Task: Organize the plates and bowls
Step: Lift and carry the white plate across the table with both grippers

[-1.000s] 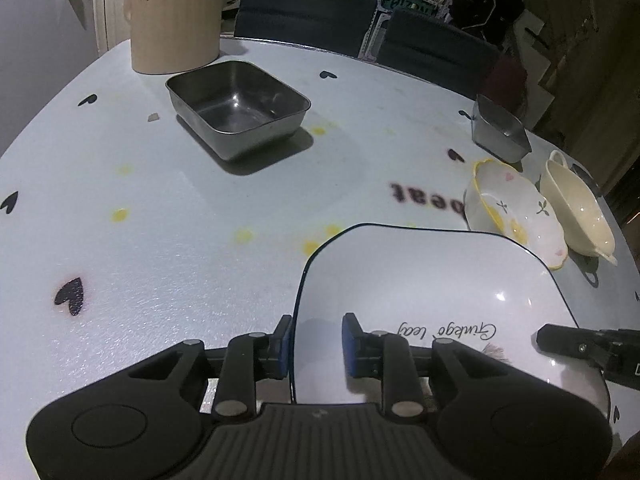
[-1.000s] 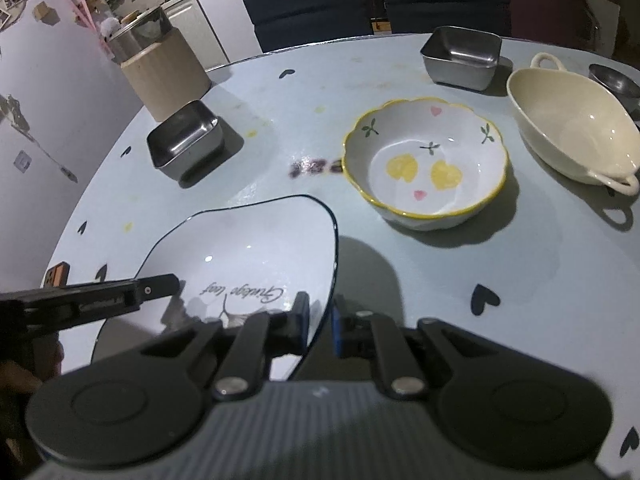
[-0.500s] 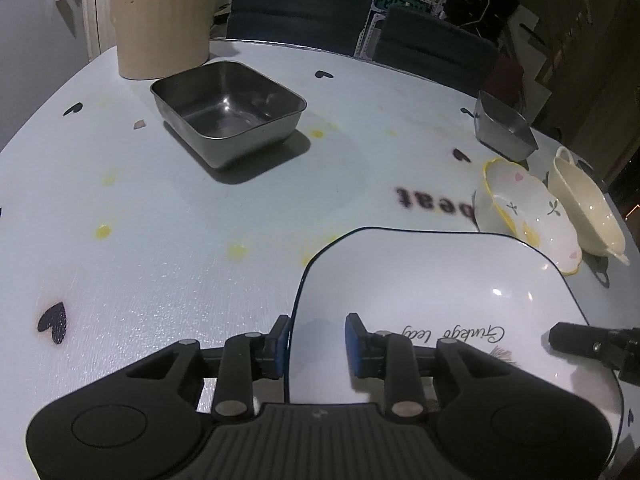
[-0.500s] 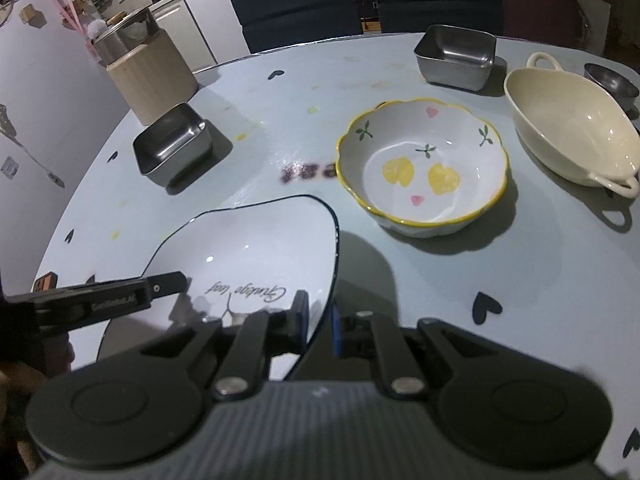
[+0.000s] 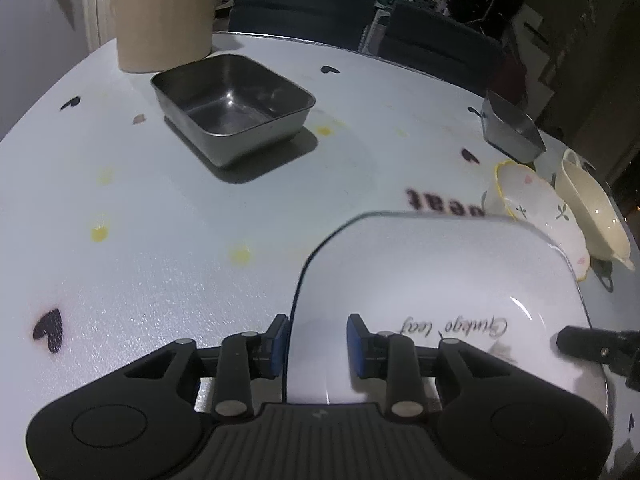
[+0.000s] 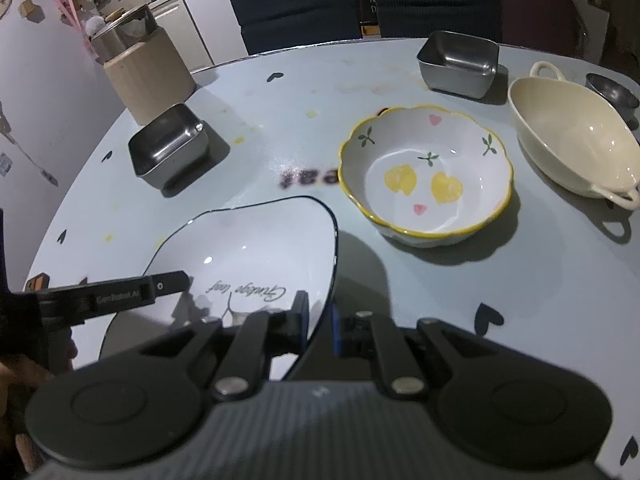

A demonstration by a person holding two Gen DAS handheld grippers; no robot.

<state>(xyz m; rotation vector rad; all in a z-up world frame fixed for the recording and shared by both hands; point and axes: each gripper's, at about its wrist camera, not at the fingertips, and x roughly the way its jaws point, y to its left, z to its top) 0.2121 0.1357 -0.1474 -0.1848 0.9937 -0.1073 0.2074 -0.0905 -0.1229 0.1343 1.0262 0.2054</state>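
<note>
Glossy squarish plate (image 6: 256,248); scalloped bowl (image 6: 426,176)

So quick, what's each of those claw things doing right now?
Left gripper: open, fingers just been widening around the plate's edge.
Right gripper: shut on the plate.

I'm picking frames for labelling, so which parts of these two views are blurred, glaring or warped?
Left wrist view: the far rim of the white plate is smeared by motion blur, the steel tray stays sharp, and fisheye bends the table edge. Right wrist view: sharper, with small glare spots on the plate and flower bowl, hard shadows beside the bowls, and a dim background.
</note>
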